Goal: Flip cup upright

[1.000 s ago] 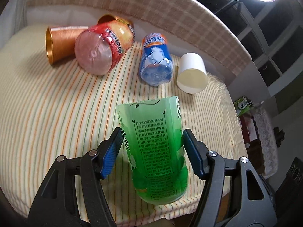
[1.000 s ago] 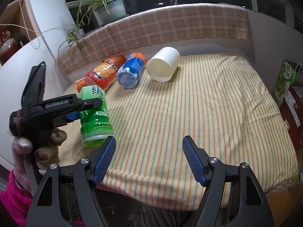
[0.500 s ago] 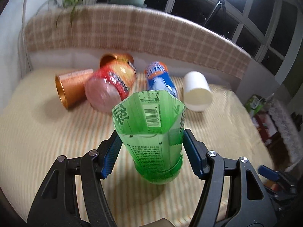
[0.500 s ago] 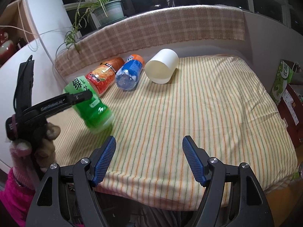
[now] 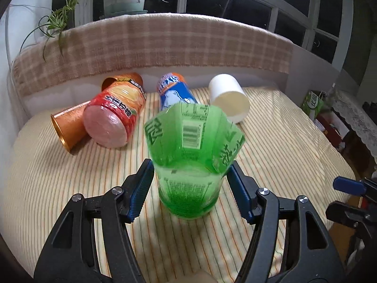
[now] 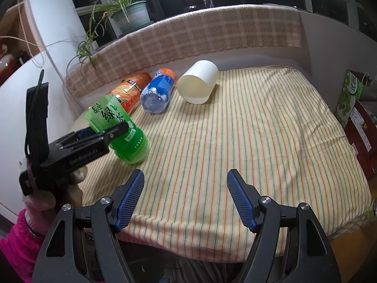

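My left gripper is shut on a green cut-bottle cup, mouth up, tilted a little, its base on or just above the striped cloth. The right wrist view shows the cup in the left gripper at the table's left side. My right gripper is open and empty over the front edge of the striped table. On their sides at the back lie a white cup, a blue cup, a red-orange cup and a copper cup.
A plaid-covered ledge runs behind the table with a potted plant on it. Boxes and a green carton stand on the floor to the right. My right gripper shows at the right edge of the left wrist view.
The left gripper has turned the green cup from lying over to mouth up and brought it down to the cloth. The right gripper has stayed still.
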Demonstrator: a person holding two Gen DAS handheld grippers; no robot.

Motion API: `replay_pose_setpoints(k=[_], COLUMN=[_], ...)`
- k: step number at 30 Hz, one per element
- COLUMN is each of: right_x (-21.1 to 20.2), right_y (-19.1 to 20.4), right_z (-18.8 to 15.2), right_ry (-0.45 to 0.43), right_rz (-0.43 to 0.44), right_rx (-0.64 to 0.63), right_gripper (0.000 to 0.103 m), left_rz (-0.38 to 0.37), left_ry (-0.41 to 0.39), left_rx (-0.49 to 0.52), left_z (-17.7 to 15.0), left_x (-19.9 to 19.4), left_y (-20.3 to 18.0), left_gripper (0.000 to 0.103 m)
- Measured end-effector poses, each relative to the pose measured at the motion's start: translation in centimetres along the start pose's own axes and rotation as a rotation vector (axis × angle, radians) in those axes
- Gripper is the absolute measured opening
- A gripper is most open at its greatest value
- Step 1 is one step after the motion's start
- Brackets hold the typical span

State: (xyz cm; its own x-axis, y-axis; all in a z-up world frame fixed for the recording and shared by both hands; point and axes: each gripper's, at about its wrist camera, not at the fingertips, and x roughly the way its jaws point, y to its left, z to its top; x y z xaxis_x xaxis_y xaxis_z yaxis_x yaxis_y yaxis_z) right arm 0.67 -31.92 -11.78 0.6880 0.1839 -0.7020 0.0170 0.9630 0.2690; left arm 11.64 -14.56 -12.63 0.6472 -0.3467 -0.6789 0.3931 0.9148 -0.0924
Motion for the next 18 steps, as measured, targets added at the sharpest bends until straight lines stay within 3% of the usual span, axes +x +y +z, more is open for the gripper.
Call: replay_pose_setpoints(k=[2,5,9,18], right_x=[-0.1,-0.2,-0.3,-1.5], right_y=[0.0,0.1,0.0,1.2], right_z=[0.0,0.0,0.0,0.3], right_ry=[0.000,0.000,-0.005,-0.077], right_rz=[-0.002,-0.002,0.000,-0.008], right_rx=[-0.002,-0.003,0.000,-0.031], right_gripper=[0.072,0.072,0.072,0.072], left_rz=[-0.020,-0.048,-0.046,0.002], left_ry=[0.013,0.020,0.018,-0.064], left_rx=[-0.007,-0.022,-0.023,-0.045], left_z=[-0.1,-0.2,-0.5,-1.3], left_x=[-0.1,-0.4,-1.1,-5.6], left_y=[0.0,0.2,0.4,1.7], left_gripper=[0.067,0.078,0.083,0.083])
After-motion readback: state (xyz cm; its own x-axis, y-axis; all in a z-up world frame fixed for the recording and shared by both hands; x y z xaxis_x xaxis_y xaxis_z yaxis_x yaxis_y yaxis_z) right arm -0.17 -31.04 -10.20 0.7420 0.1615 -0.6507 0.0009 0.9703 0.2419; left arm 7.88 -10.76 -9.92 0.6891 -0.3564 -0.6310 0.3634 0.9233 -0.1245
